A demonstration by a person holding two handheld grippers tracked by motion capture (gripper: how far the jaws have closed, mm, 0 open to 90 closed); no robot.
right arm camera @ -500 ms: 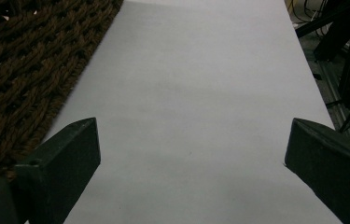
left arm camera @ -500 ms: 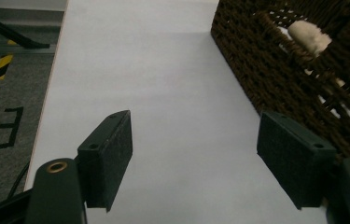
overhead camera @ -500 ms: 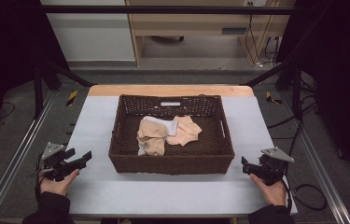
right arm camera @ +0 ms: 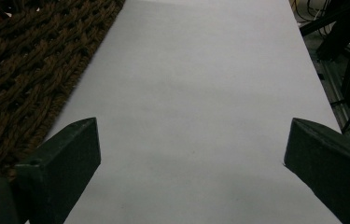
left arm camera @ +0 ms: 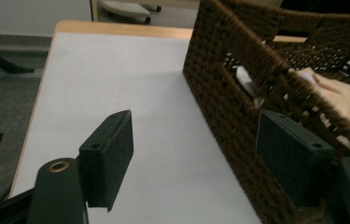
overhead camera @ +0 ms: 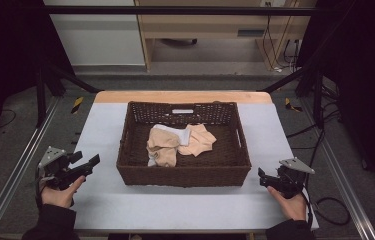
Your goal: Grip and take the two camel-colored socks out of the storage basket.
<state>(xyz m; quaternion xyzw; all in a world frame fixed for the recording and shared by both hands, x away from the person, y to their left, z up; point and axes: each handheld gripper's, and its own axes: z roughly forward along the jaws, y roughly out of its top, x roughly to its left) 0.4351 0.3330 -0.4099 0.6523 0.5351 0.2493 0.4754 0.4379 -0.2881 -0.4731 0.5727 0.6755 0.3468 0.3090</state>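
Dark curtains and a wooden desk stand behind a table covered with a pale grey sheet, on which a dark brown woven wicker basket sits at the middle, nearer the far edge. Inside the basket a small heap of peach and white cloth pieces is seen, lying toward the far half of its floor and leaning slightly to the left wall.

The left gripper is held near the front left corner of the table, just beside the basket's left wall but apart from it; its jaws are spread wide and nothing is held between them. In the left gripper view the basket's wall is seen close to one jaw, with cloth glimpsed through the weave. The right gripper is held near the front right corner, also beside the basket and not touching it, its jaws likewise spread with only bare sheet between them.

The step in hand is judged to be the reach into the basket for the cloth. It would be done well if a gripper were lifted clear above the rim before being moved inward, so that the wicker is not snagged or pushed. The jaws should be kept apart until a raised fold is straddled, and one piece should be pinched at its top rather than the whole heap.
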